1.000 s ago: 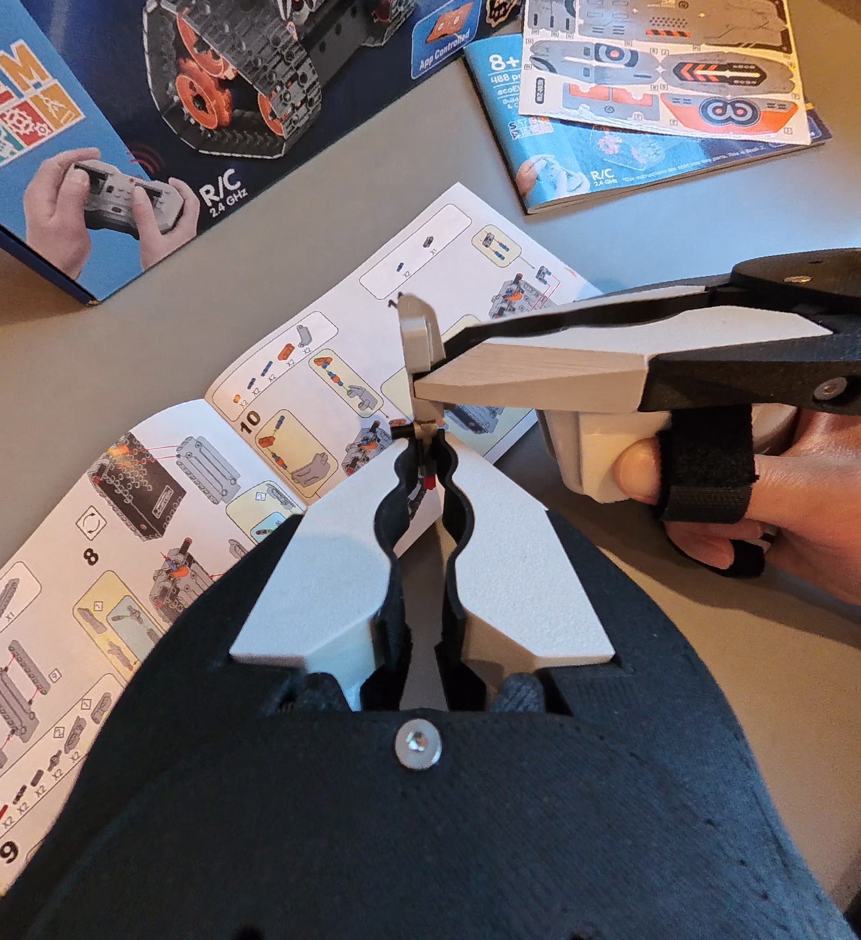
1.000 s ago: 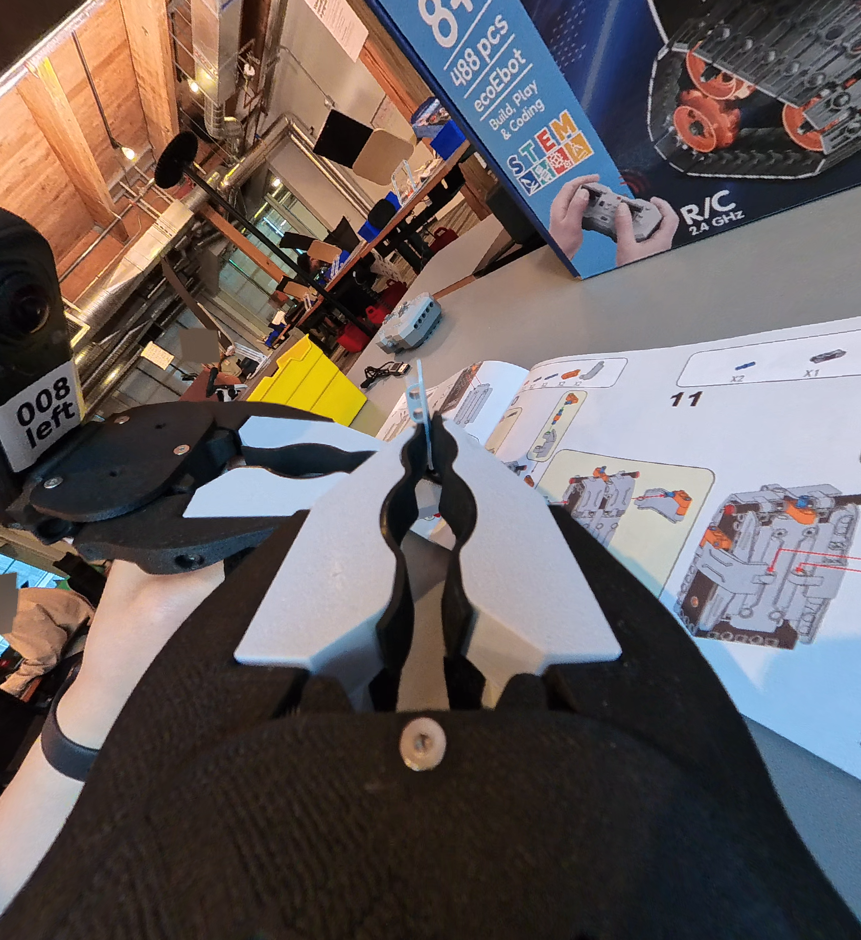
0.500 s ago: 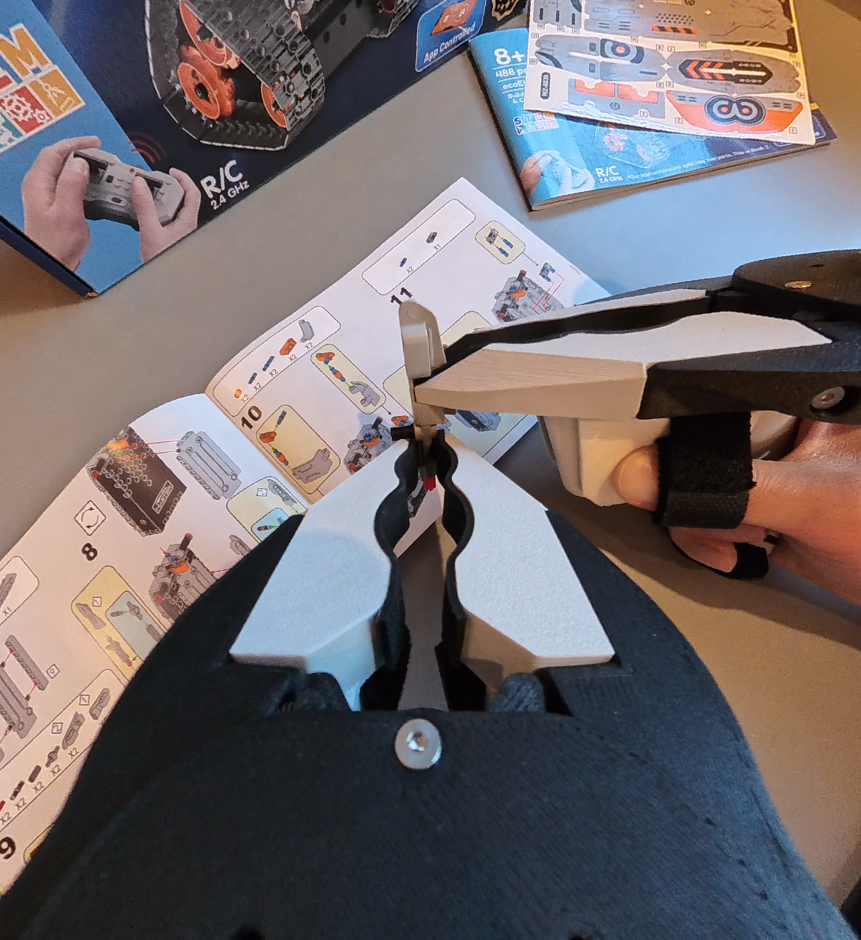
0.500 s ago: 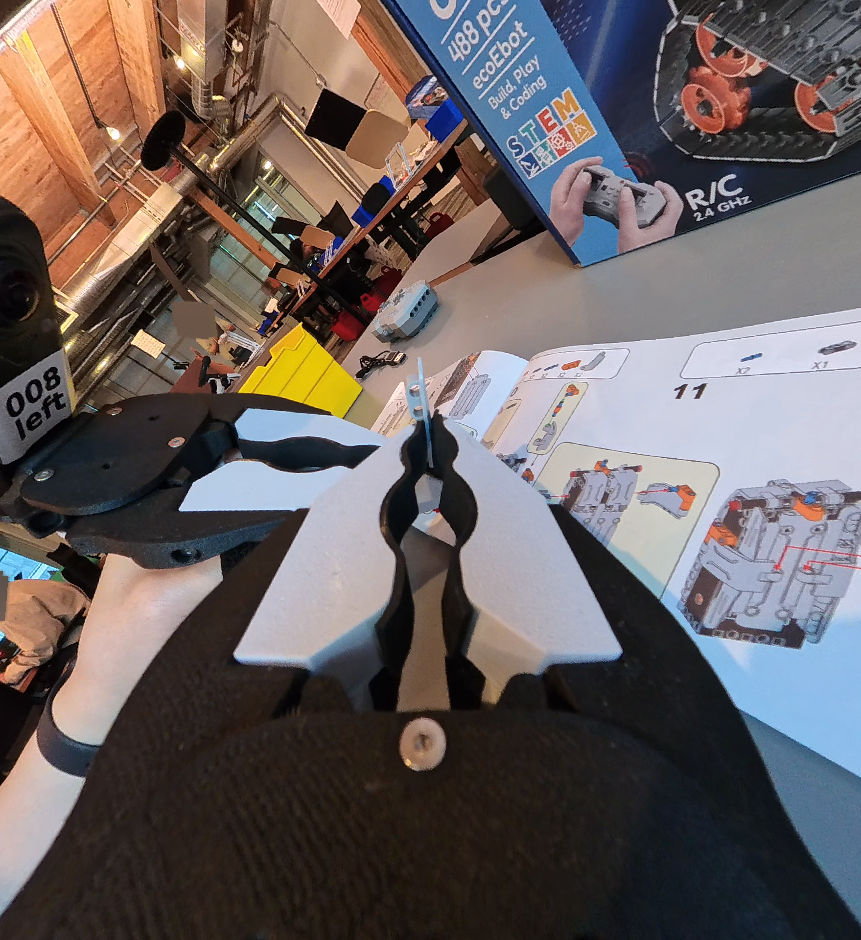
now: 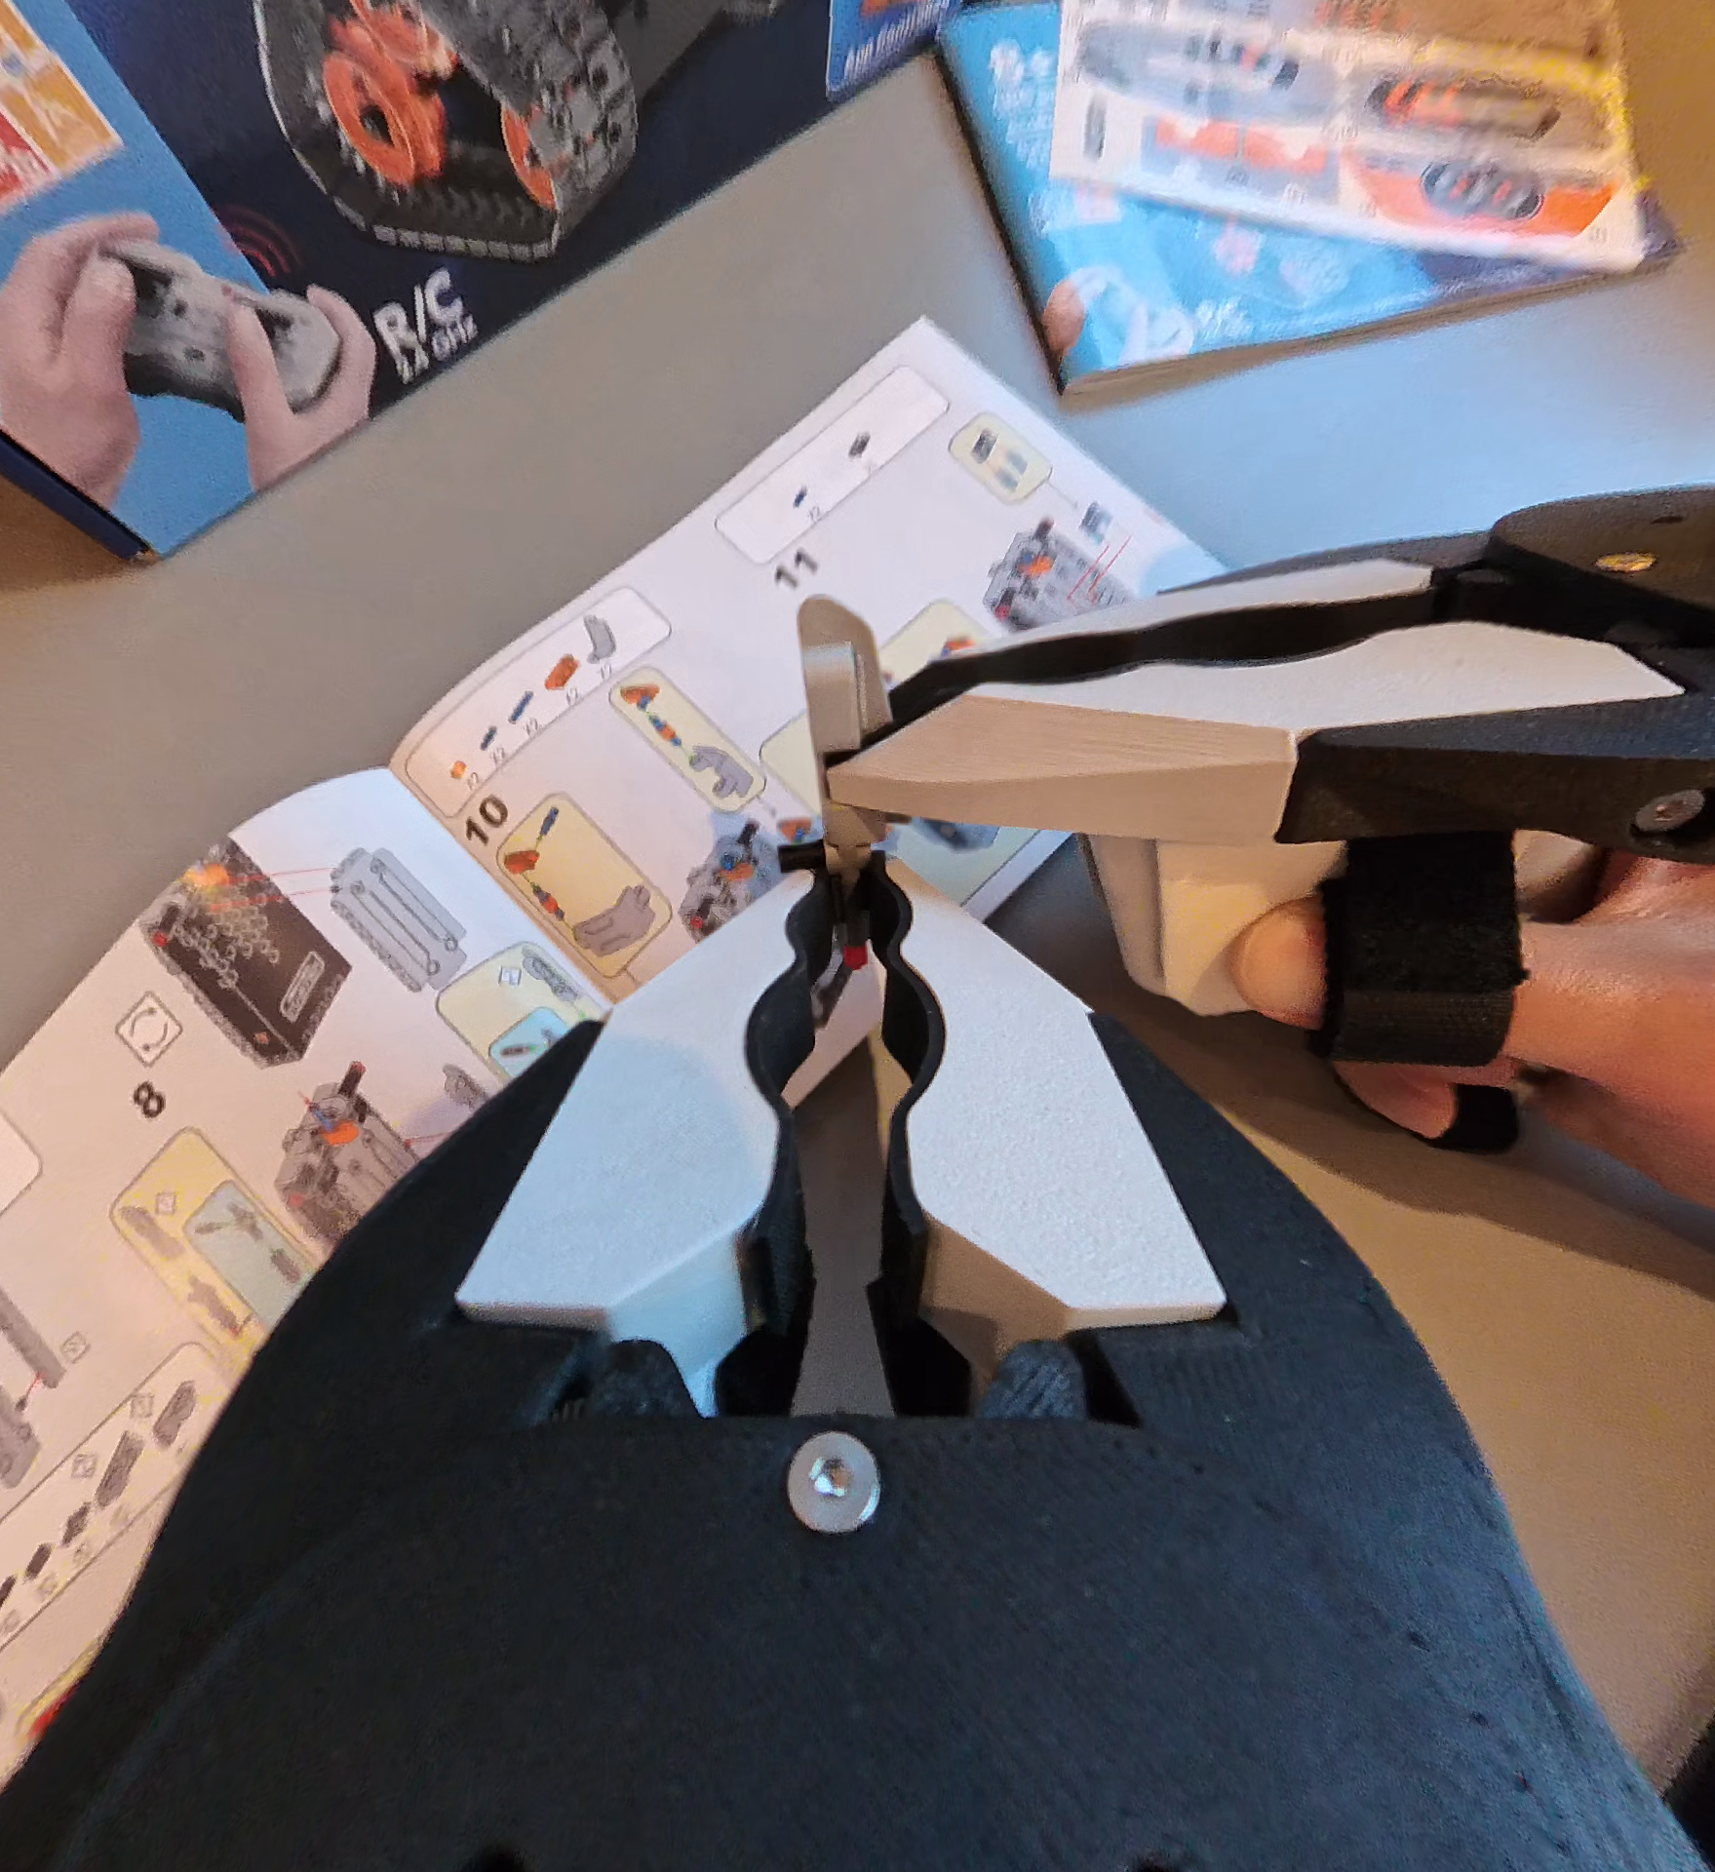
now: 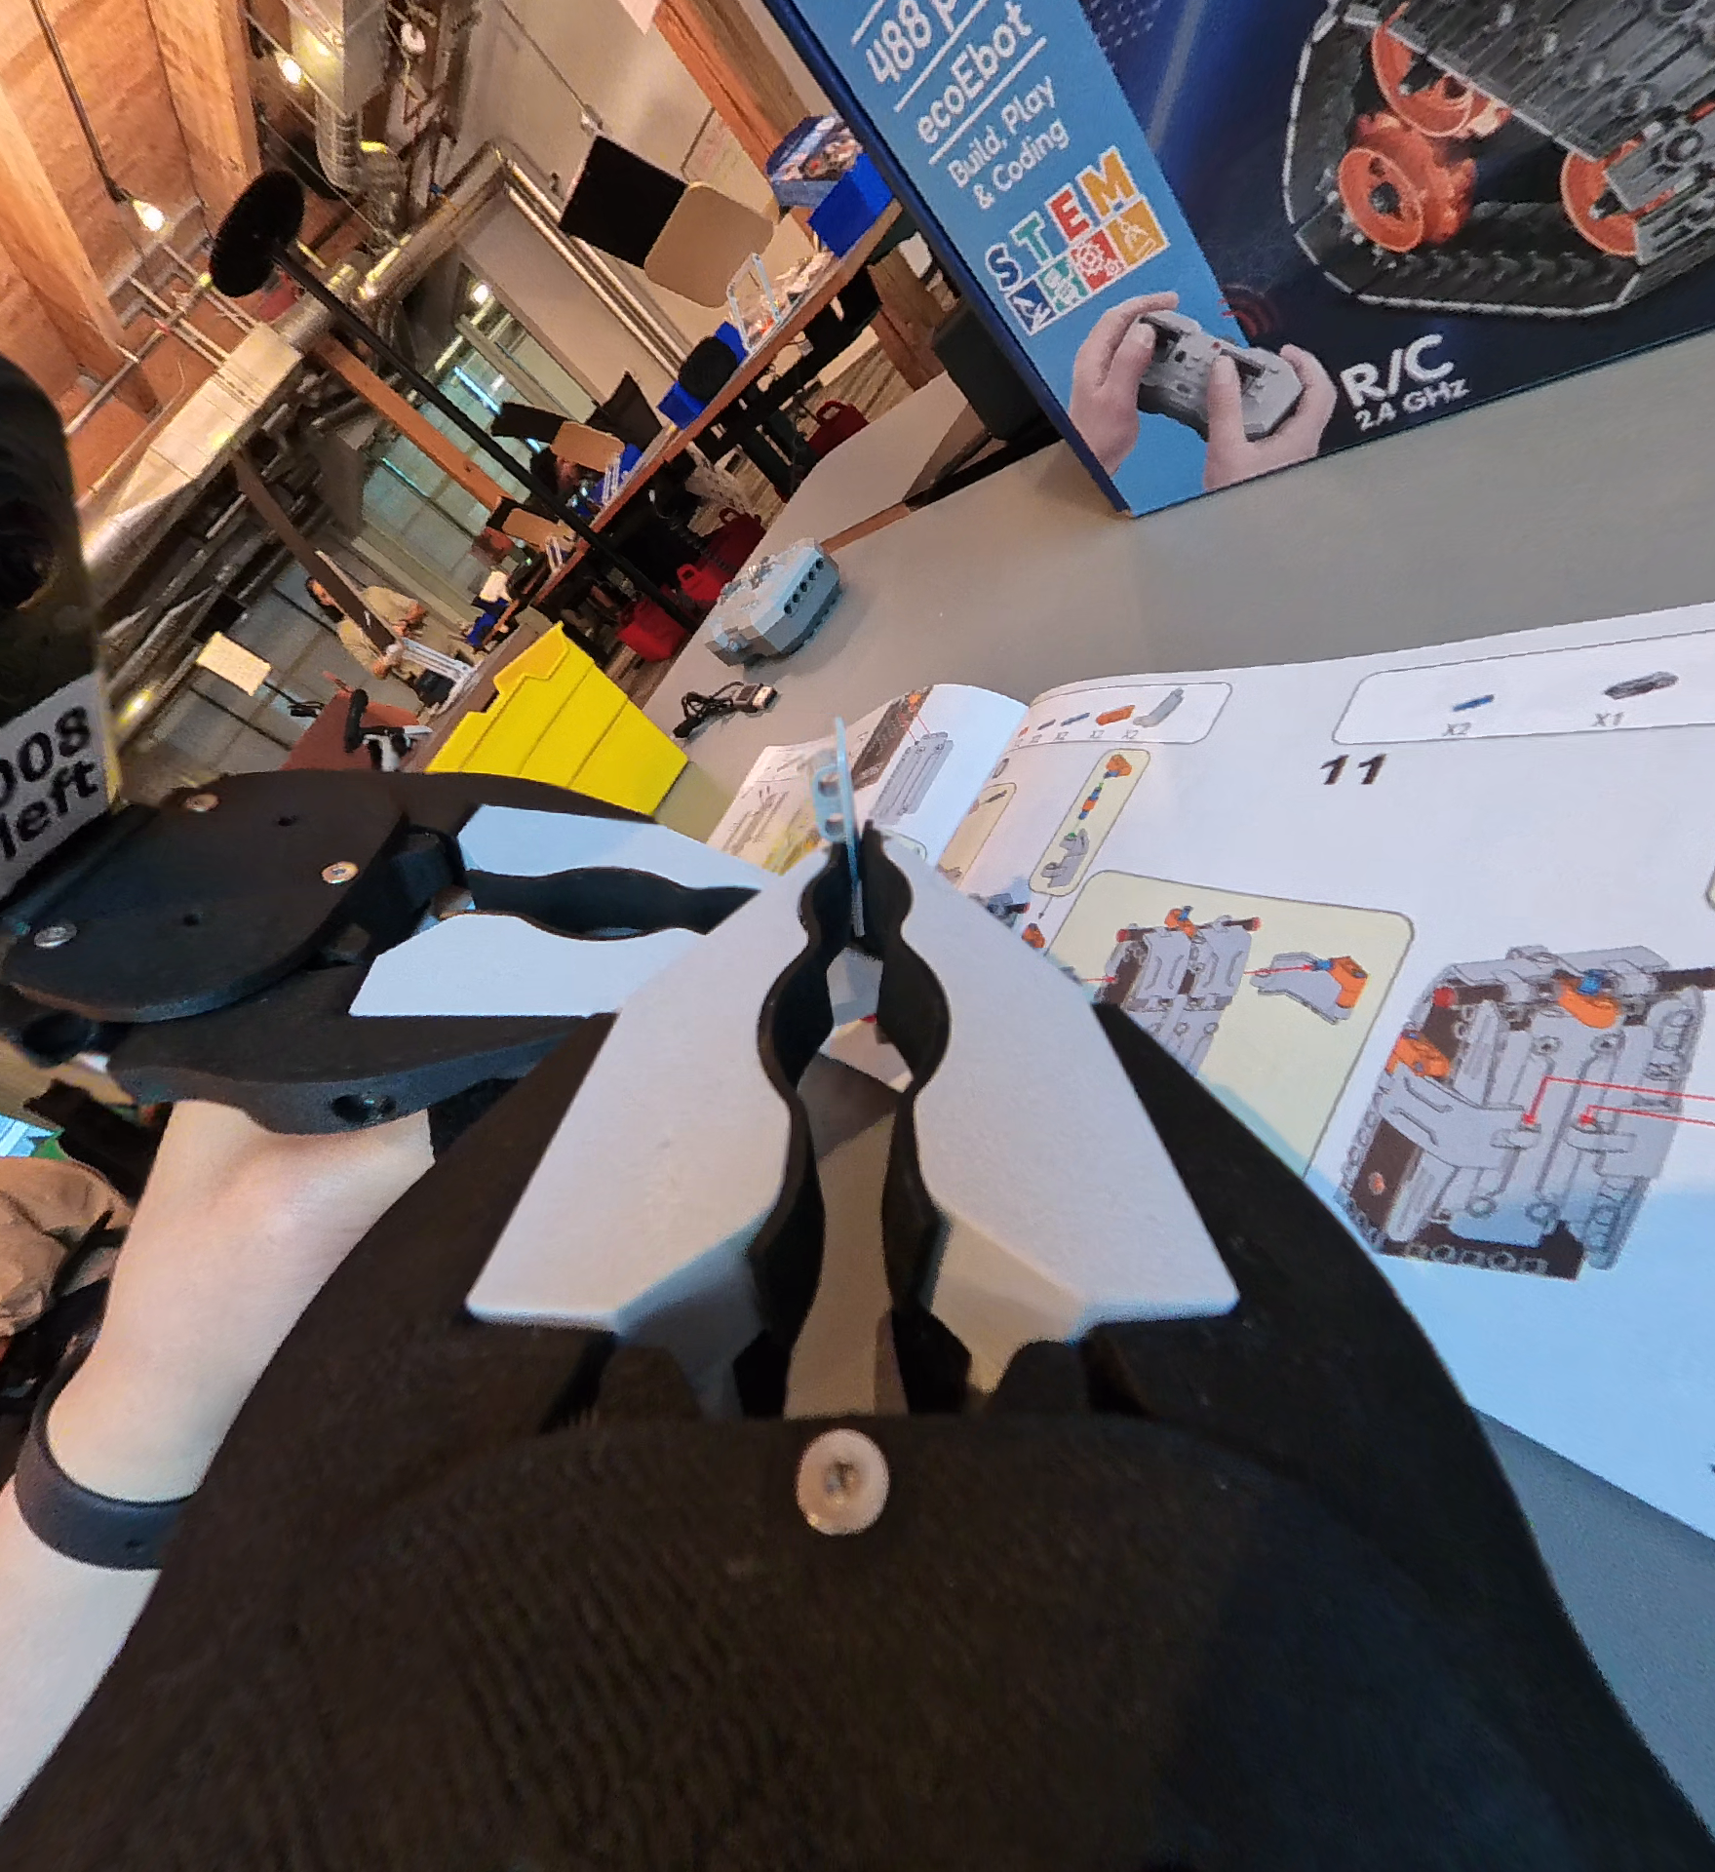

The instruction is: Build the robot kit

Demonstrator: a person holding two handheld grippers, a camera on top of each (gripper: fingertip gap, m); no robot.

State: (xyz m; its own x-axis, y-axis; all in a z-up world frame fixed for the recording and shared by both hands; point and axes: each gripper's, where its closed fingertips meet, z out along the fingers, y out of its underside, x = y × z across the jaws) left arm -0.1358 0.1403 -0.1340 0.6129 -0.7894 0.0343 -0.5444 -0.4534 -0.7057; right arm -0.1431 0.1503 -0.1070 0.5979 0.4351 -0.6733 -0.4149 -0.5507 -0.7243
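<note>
My left gripper [image 5: 848, 891] is shut on a small black pin with a red mark [image 5: 851, 937]. The pin's front end meets the lower end of a flat grey beam piece [image 5: 838, 689]. My right gripper [image 5: 838, 775] comes in from the right and is shut on that beam, holding it upright. In the right wrist view the right gripper [image 6: 858, 861] pinches the thin grey beam [image 6: 836, 800] edge-on. The left gripper [image 6: 569, 912] reaches in from the left, its tips hidden behind my right finger. Both are held above an open instruction booklet [image 5: 377, 912].
A blue toy box [image 5: 225, 203] stands at the back left. A blue booklet with a sticker sheet [image 5: 1339, 152] lies at the back right. On the grey table [image 6: 1238, 567] farther off are a grey block unit [image 6: 777, 608], a black cable [image 6: 731, 699] and yellow bins [image 6: 569, 729].
Both grippers stay shut and joined at the pin and beam. The pair has shifted a little over the booklet, so the box and booklets slide up in the left view, now blurred.
</note>
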